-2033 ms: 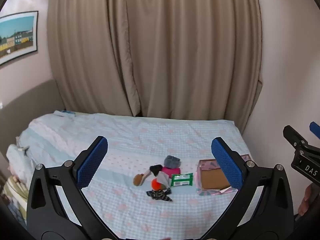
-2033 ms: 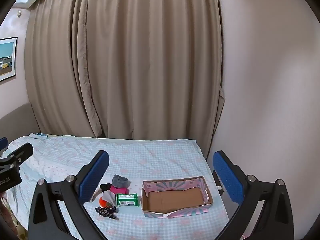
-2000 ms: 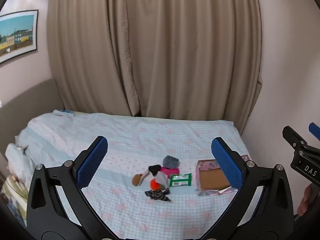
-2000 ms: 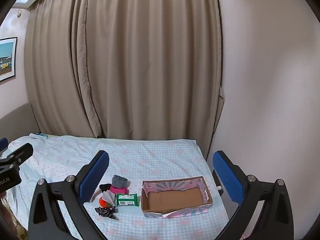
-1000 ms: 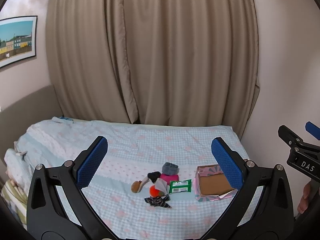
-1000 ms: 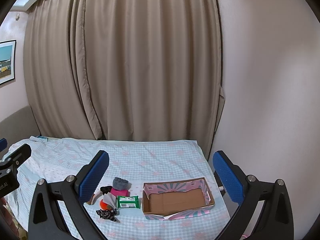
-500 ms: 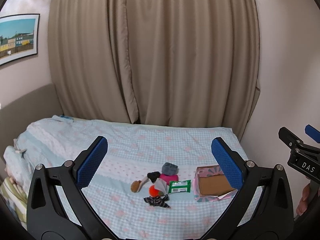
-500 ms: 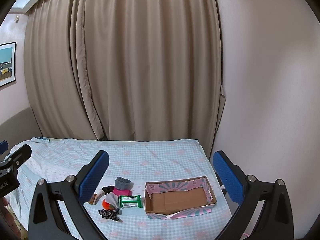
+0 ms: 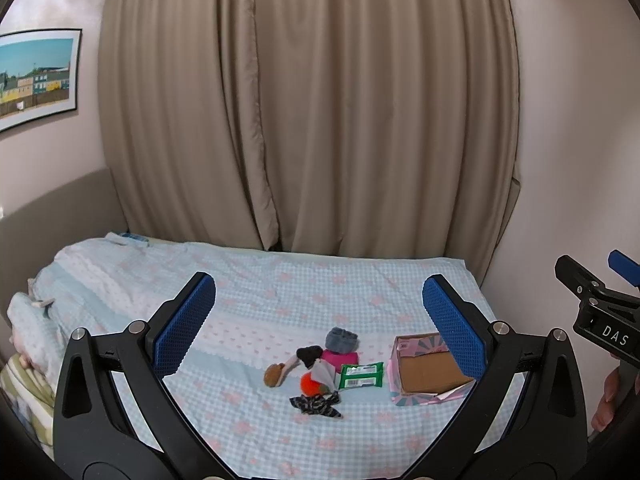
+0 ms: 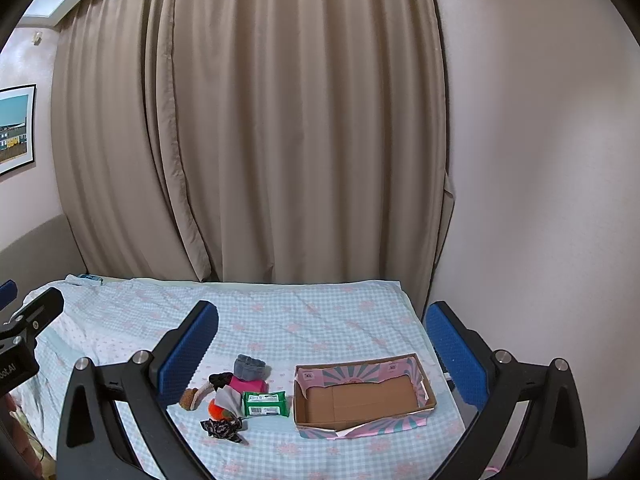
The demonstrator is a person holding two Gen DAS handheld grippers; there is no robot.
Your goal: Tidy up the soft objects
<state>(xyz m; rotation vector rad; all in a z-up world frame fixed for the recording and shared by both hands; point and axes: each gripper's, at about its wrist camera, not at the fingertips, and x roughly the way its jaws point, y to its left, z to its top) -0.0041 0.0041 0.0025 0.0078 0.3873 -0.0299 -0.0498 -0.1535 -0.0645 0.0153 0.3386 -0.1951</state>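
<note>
A small pile of soft objects lies on the bed [image 9: 280, 300]: a grey rolled sock [image 9: 341, 339] [image 10: 250, 367], a pink item [image 9: 340, 357], a black sock [image 9: 309, 354], a brown plush [image 9: 274, 375], an orange ball [image 9: 310, 383], a dark patterned scrunchie [image 9: 316, 404] [image 10: 222, 429] and a green wipes pack [image 9: 361, 375] [image 10: 265, 403]. An open pink cardboard box [image 9: 430, 372] [image 10: 362, 394] sits right of them and holds nothing. My left gripper [image 9: 319, 320] and right gripper [image 10: 320, 344] are both open and empty, held well back from the bed.
Beige curtains [image 9: 312, 120] hang behind the bed. A wall [image 10: 540, 200] runs along the bed's right side. A framed picture [image 9: 36, 76] hangs at left. Bunched bedding [image 9: 28, 320] lies at the bed's left end.
Both views have shifted slightly; the pile and the box sit a little differently in frame. Nothing on the bed has moved. Both grippers stay open.
</note>
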